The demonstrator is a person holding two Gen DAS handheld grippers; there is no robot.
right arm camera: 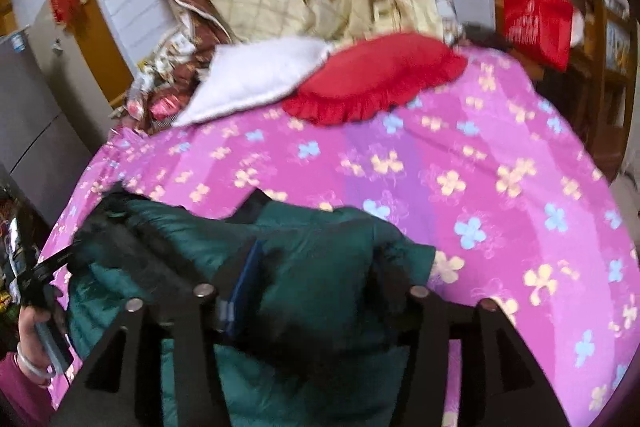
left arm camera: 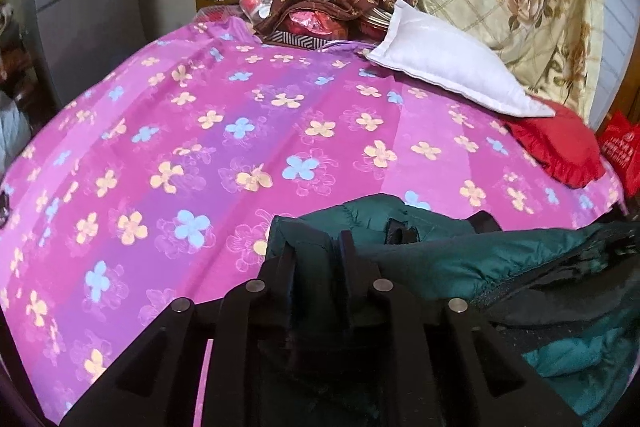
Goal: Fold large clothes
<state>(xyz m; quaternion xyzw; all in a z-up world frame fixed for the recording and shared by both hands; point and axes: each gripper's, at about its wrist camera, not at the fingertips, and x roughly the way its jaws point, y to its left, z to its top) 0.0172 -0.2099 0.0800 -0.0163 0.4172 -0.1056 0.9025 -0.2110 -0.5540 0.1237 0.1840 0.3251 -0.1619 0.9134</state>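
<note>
A: Folding finished?
B: Not yet. Dark green padded jacket (left arm camera: 460,251) bunched at near edge of pink flowered bedspread (left arm camera: 240,131), folds unfinished.
A: And the tongs?
B: Left gripper (left arm camera: 316,251) pinched together on a jacket fold. Right gripper (right arm camera: 320,275) spread apart over the jacket, pressing nothing.

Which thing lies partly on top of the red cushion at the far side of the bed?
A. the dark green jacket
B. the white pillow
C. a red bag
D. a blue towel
B: in the left wrist view the low corner of the white pillow overlaps the red cushion; the dark green jacket lies apart, at the near edge of the bed.
</note>
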